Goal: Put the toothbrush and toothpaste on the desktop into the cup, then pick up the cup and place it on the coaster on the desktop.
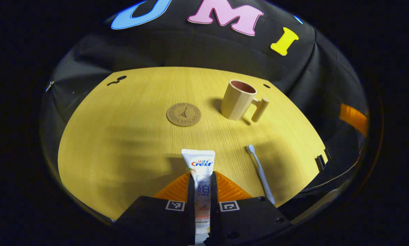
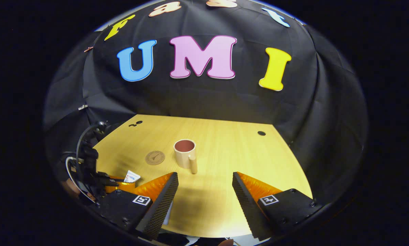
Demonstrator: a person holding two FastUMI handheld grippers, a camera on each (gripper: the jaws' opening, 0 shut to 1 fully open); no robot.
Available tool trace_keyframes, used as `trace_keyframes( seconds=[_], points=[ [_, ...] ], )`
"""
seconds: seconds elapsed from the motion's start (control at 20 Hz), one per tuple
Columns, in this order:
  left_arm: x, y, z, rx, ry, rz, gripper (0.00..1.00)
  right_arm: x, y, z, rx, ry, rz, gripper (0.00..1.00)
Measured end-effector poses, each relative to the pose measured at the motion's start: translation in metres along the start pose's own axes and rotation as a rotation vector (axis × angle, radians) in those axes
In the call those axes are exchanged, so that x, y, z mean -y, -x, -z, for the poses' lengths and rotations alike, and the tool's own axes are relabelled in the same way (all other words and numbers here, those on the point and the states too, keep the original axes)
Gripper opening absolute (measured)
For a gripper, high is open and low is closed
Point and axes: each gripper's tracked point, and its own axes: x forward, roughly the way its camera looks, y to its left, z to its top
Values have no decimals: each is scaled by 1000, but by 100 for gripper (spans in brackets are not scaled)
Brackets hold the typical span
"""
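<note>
Crest toothpaste [image 1: 201,177] (left claw [image 1: 202,191] clamped).

wooden desktop [image 1: 122,143] with 2 dark round holes [image 2: 261,133], perhaps cable ports.

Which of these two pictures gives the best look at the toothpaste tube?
The left gripper view: the toothpaste tube sits front and centre, clamped between the left hand-held gripper's fingers. In the right gripper view only its flat end pokes out at the far left, small, above the other hand-held gripper.
</note>
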Motion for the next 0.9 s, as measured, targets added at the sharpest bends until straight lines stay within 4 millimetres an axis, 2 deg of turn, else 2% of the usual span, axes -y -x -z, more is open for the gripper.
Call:
trace_keyframes(
  seconds=[0.1,0.15,0.2,0.25,0.3,0.35,0.4,0.45,0.5,0.55,0.65,0.7,0.75,0.8,0.9],
  points=[
    [-5,18,-10,30,7,14,22,-19,-11,20,-69,-14,-17,98],
    [-9,26,-13,42,10,13,27,-27,-20,29,-105,-15,-20,98],
    [-14,33,-16,52,15,11,22,-33,-28,40,-143,-12,-21,98],
    [-18,40,-19,61,21,9,22,-39,-34,50,-177,-8,-23,98],
    [-23,46,-20,66,27,5,27,-46,-41,61,-209,-4,-28,98],
    [-28,51,-20,71,35,1,22,-51,-48,70,-237,2,-30,98],
    [-32,55,-20,73,43,-1,22,-57,-56,80,-265,13,-31,98],
    [-37,59,-20,74,50,-3,22,-61,-62,90,-293,23,-35,98],
    [-42,62,-18,75,56,-6,17,-66,-67,100,-321,33,-39,98],
    [-46,63,-17,76,58,-7,22,-69,-72,110,-353,44,-37,98],
    [-55,66,-11,68,64,-16,22,-69,-84,130,-414,54,-24,98],
    [-59,67,-9,64,67,-20,22,-72,-88,136,-435,48,-22,98],
    [-63,68,-6,61,71,-23,17,-73,-92,139,-450,41,-18,98],
    [-66,69,-4,56,72,-24,22,-75,-97,143,-464,38,-12,97],
    [-74,71,1,51,75,-32,22,-76,-105,148,-491,36,1,96]
  ],
)
